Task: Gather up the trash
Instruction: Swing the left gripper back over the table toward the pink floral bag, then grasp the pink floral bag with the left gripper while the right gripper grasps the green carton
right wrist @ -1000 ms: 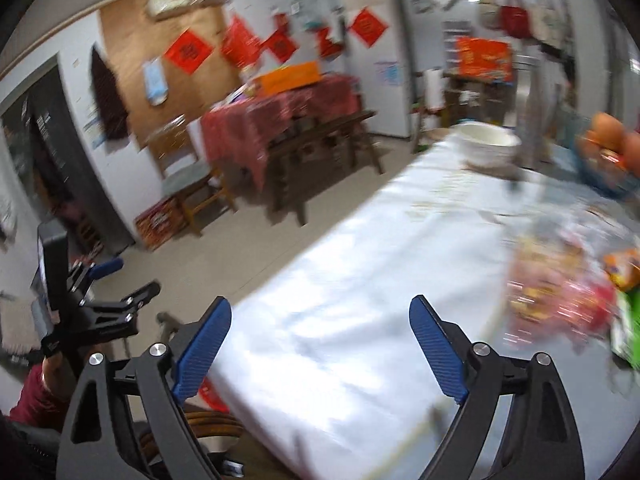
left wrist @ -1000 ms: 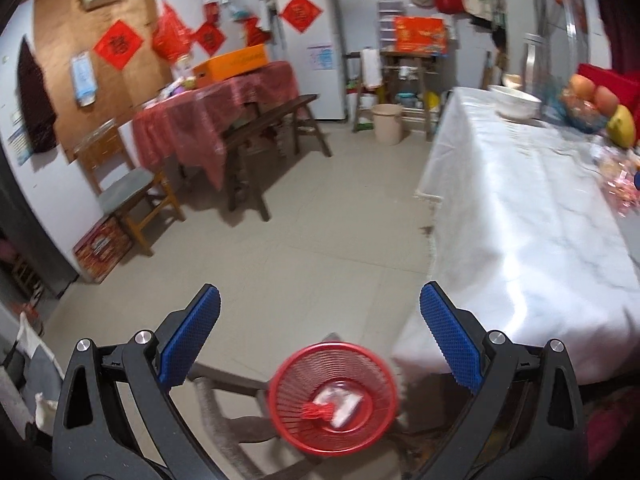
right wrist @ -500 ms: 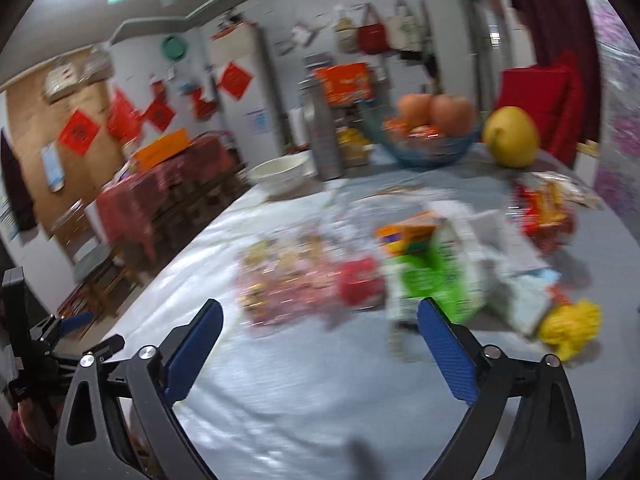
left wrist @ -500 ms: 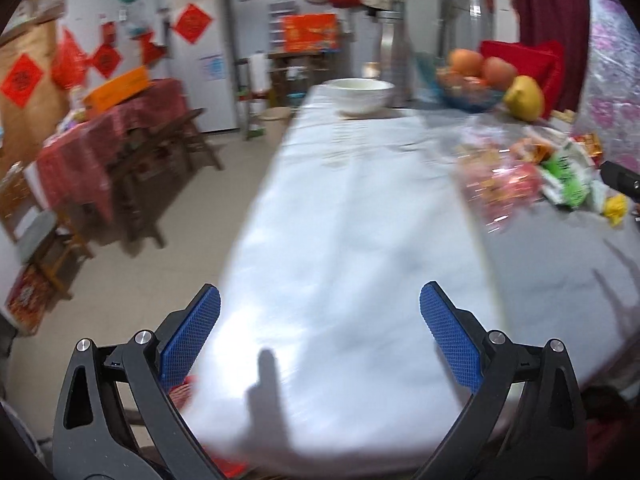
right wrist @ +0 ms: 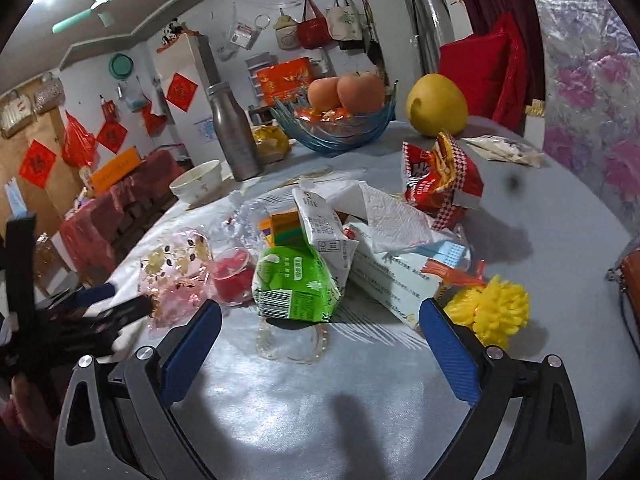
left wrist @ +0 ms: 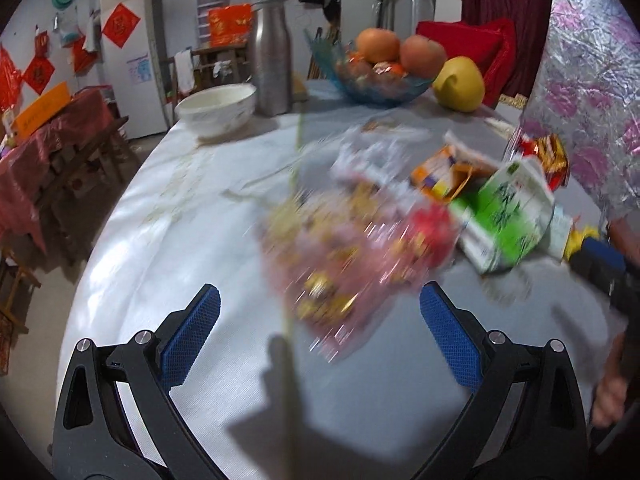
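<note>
A heap of trash lies on the grey-clothed table point(right wrist: 280, 420). It holds a green and white carton point(right wrist: 296, 284), a white carton point(right wrist: 324, 228), crumpled tissue point(right wrist: 392, 216), a torn red snack bag point(right wrist: 440, 176), a yellow pompom point(right wrist: 492, 312) and a pink crinkly wrapper point(right wrist: 176, 276). My right gripper point(right wrist: 320, 320) hovers open just in front of the green carton, nothing between its pads. My left gripper point(left wrist: 320, 312) is open too, with the blurred pink wrapper point(left wrist: 352, 256) just ahead of it. The green carton point(left wrist: 508, 216) lies to its right.
At the table's far end stand a white bowl point(left wrist: 216, 108), a steel bottle point(left wrist: 272, 64), a blue fruit bowl point(left wrist: 380, 76) and a yellow pomelo point(left wrist: 460, 80). A clear plastic ring point(right wrist: 292, 340) lies before the right gripper. A red-covered table point(left wrist: 48, 152) stands off to the left.
Both views swung from the floor and the table's edge onto the trash heap. The red basket on the stool has left view. Both grippers stayed open.
</note>
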The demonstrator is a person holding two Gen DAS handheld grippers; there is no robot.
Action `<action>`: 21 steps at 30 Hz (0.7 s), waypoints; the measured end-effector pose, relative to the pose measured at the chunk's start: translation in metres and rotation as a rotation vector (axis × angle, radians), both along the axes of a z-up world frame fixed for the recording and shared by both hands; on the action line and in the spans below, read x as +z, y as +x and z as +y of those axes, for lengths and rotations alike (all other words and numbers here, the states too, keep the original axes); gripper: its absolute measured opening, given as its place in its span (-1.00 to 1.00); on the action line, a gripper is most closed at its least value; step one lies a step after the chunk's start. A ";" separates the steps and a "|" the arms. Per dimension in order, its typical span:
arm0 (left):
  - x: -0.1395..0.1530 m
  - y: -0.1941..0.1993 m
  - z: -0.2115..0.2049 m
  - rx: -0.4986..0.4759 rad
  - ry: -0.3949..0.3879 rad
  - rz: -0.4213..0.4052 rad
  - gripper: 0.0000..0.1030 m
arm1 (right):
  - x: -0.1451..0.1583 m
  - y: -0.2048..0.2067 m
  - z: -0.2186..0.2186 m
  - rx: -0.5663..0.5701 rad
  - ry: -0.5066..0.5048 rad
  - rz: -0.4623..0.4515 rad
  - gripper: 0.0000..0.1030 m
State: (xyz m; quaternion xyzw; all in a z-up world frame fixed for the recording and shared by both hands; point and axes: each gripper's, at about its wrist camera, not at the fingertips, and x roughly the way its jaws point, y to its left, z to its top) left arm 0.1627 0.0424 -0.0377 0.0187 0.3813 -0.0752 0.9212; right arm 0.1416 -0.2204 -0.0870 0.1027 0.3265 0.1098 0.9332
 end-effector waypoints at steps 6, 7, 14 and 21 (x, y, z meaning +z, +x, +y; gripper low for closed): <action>-0.007 0.030 -0.025 0.009 0.044 0.006 0.87 | 0.000 -0.007 0.002 0.034 0.038 -0.003 0.89; -0.012 0.034 -0.025 0.033 0.073 0.011 0.87 | 0.001 -0.009 0.003 0.036 0.046 -0.004 0.89; -0.020 0.029 0.032 0.148 0.066 0.052 0.87 | -0.002 -0.008 -0.011 0.027 0.136 0.013 0.89; -0.024 0.026 0.065 0.146 -0.116 0.091 0.87 | -0.002 -0.011 -0.008 0.014 0.128 -0.003 0.89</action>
